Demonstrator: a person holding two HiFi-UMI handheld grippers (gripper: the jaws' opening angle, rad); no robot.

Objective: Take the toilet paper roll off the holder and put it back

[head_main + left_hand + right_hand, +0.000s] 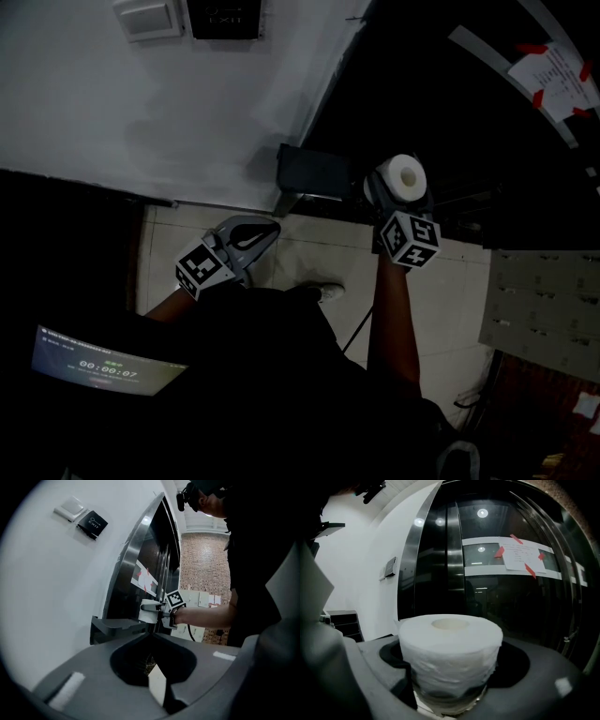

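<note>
**Roll in your right jaws, just beside the holder**

Closest to the lens is the toilet paper roll (450, 653), standing upright between the jaws of your right gripper (396, 192) with its core hole facing up. The jaws stand wide, one against each side of the roll, and they carry it. In the head view it sits just right of the dark holder (314, 173) on the white wall (187, 112); whether it touches the holder can't be told.

Your left gripper (272, 228) hangs lower, well apart from the roll, its jaws closed tip to tip on nothing.

Expect the roll to be light and soft — it will likely dent if you squeeze hard, and only the cardboard core gives it any stiffness. Hold it across its curved sides near mid-height, as you do now, with gentle pressure. A loose end could unwind.

It looks white, thick and nearly full — the outer wrap slightly wrinkled.
</note>
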